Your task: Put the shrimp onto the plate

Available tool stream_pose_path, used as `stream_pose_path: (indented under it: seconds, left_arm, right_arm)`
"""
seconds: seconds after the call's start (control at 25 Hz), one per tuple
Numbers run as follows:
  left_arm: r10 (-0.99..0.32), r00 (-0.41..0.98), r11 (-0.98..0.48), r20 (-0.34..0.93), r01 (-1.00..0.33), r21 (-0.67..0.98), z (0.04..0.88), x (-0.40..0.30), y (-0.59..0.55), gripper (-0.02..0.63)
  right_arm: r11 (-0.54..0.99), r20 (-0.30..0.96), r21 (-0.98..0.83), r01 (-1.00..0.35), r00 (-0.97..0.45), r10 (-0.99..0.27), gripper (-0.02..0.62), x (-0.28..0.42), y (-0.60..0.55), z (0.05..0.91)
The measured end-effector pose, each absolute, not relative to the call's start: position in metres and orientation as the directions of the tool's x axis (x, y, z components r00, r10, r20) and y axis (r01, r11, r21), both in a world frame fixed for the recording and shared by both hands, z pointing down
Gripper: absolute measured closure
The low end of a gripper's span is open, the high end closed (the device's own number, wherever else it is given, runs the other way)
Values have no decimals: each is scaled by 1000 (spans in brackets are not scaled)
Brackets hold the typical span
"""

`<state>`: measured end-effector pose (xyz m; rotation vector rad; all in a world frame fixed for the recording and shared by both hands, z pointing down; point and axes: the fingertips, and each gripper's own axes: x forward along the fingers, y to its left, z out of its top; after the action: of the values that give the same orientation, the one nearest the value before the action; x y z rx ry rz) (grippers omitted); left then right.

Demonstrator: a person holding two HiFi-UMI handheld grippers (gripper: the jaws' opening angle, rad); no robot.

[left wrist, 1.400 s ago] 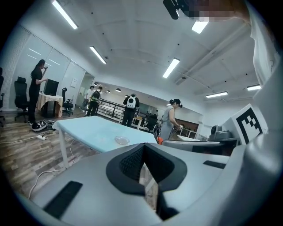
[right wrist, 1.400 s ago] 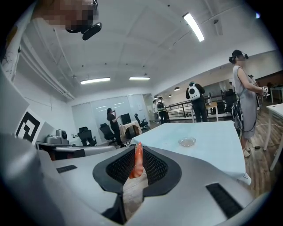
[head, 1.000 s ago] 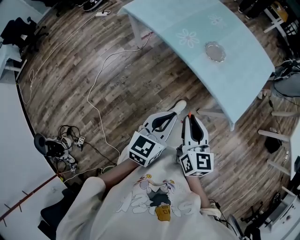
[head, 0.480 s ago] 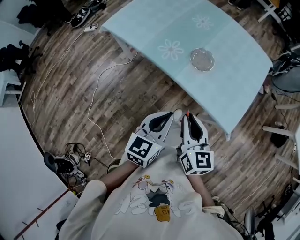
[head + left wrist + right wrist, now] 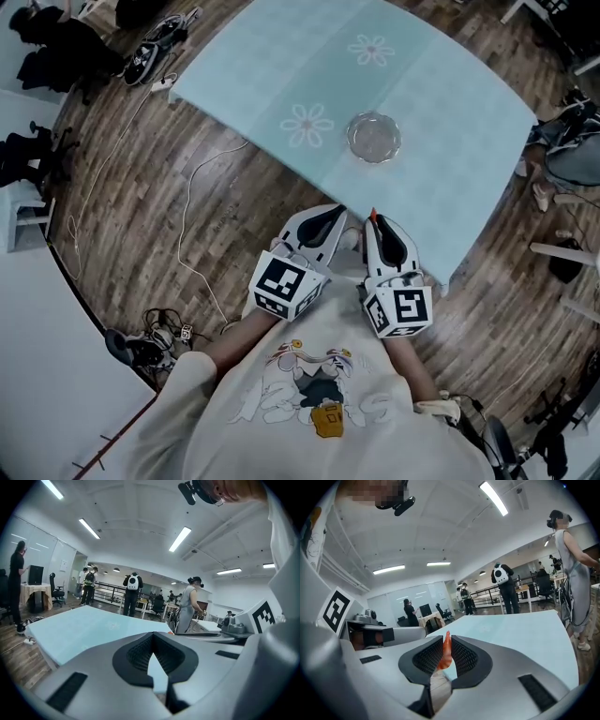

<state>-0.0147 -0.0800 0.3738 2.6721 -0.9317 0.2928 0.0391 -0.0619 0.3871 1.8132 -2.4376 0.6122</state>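
Orange against black ribbed pads, the small curved shrimp (image 5: 446, 649) is what we find pinched in the right gripper (image 5: 446, 642). Its white jaws are closed on the shrimp's sides, and its pointed end sticks up past their tips. In the head view we see that same orange tip poking out of the gripper's front, level with the near edge of the table.

Just beside it we see the left gripper (image 5: 153, 638). Its two jaw tips meet at a point and there is nothing between them; only a sliver of table shows through the gap lower down. Both grippers are held close to the person's chest, each carrying its cube with square markers.

Beyond them we see the pale blue table (image 5: 450, 122), printed with white flowers. On it sits the round clear glass plate (image 5: 374, 137), well apart from the shrimp and empty.

Around the table we see brown wood-plank floor (image 5: 244, 187), and a thin white cable (image 5: 190, 211) trails across it to the left. In the gripper views, several people stand in the room behind.
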Motion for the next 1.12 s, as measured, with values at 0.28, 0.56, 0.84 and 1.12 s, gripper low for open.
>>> stream_pose_path:
  seconds: [0.28,0.56,0.84,1.12]
  left_arm:
    - [-547,779,-763,304,-614,200,383,21,-99,603]
    - [-525,789,-774,319,-599,206,386,41,-115,603]
    - [-510,792,-779,335,-591,212,397,47,-137,603]
    - [-467,800,-796,375,-566,215,418,50,-167,603]
  right_arm:
    - [205,259,-310,-928,-290,-921,525,75,-80,399]
    - [184,267,-328,-927,-278,-923,525,89,-96,406]
    - [176,293,-310,-935,-269,-917,525,98,-116,417]
    - [144,326,-308,-941,-246,-913,525,105,-147,432]
